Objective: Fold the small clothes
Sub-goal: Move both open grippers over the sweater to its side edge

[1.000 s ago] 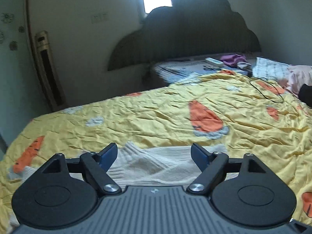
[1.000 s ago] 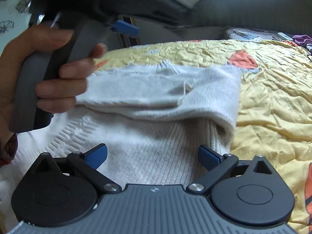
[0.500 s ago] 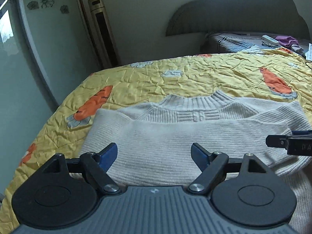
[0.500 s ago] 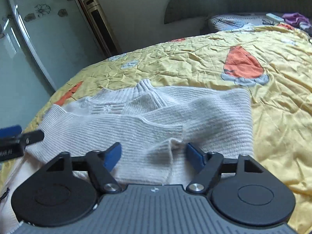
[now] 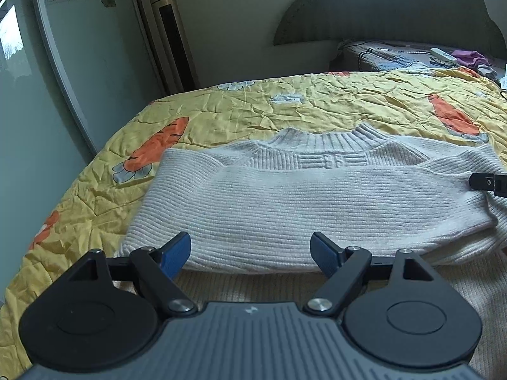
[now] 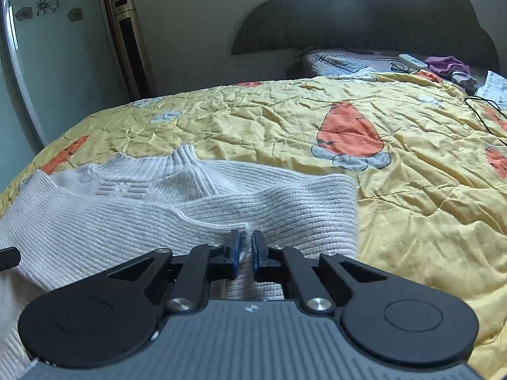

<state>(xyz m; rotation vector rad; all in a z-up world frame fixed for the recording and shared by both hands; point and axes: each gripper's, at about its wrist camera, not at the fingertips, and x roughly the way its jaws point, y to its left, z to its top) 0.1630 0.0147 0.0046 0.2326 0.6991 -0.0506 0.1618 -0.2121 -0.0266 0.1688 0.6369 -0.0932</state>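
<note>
A cream ribbed knit sweater [image 5: 301,196] lies on the yellow carrot-print bedspread [image 5: 221,114], collar toward the headboard, with its sleeves folded across the body. My left gripper [image 5: 252,253] is open and empty, jaws wide apart just above the near edge of the folded sleeve. My right gripper [image 6: 244,250] is shut on a fold of the sweater [image 6: 221,209] near its right side, cloth pinched between the blue pads. The tip of the right gripper shows at the right edge of the left wrist view [image 5: 489,183].
A tall tower fan [image 5: 171,38] and a glass sliding door [image 5: 47,79] stand at the left. The dark headboard [image 6: 364,22] is behind. A remote [image 6: 412,60], glasses, purple cloth [image 6: 446,65] and a black cable [image 6: 484,110] lie at the far right of the bed.
The right gripper has closed on a fold of the sweater; it was open half a second ago. The left gripper swung leftward earlier and now stays open over the sweater.
</note>
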